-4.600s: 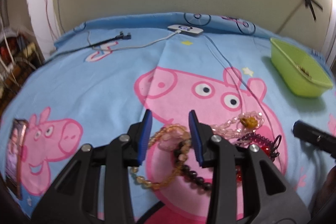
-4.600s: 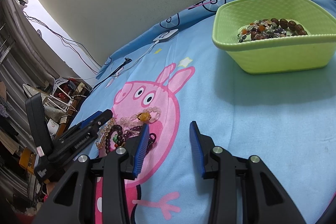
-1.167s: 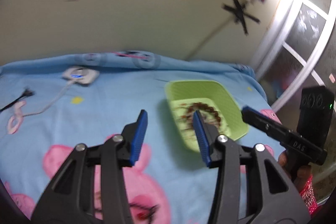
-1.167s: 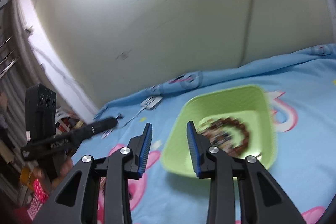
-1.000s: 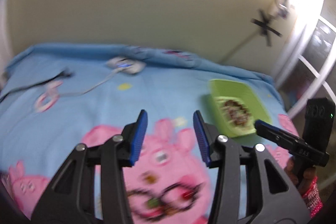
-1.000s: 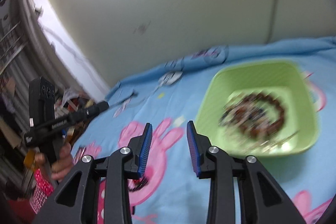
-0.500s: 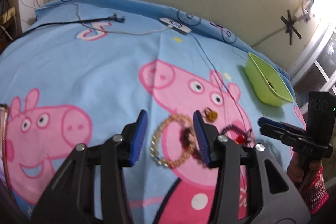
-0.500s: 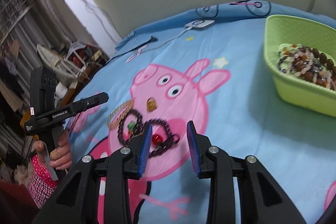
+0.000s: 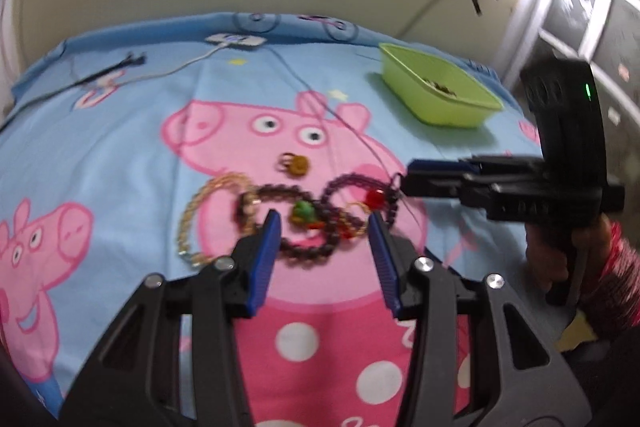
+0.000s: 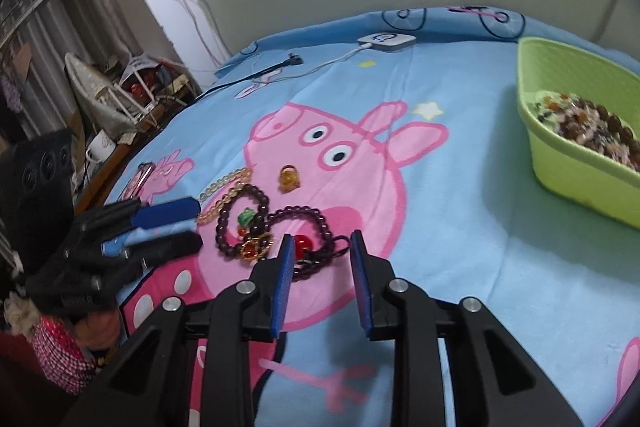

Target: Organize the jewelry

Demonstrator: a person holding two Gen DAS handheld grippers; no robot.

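A tangle of bead bracelets (image 9: 312, 215) lies on the Peppa Pig sheet: dark purple beads, a pale gold strand (image 9: 200, 211), a green charm (image 9: 302, 211) and a red bead (image 9: 374, 197). An amber ring (image 9: 294, 165) lies just beyond. My left gripper (image 9: 322, 227) is open and empty just before the pile. My right gripper (image 10: 320, 247) is open and empty over the pile's near edge (image 10: 280, 227). The green basket (image 10: 576, 139) with several bracelets stands at the right; it also shows in the left wrist view (image 9: 436, 95).
A white charger (image 9: 236, 41) with cables lies at the bed's far edge by the wall. A phone (image 10: 138, 181) lies at the bed's left side. Clutter and a curtain (image 10: 120, 87) stand beyond the left edge.
Both grippers swung away from the green basket and came down to the bracelet pile. They are now lower and closer to it than half a second ago, both open.
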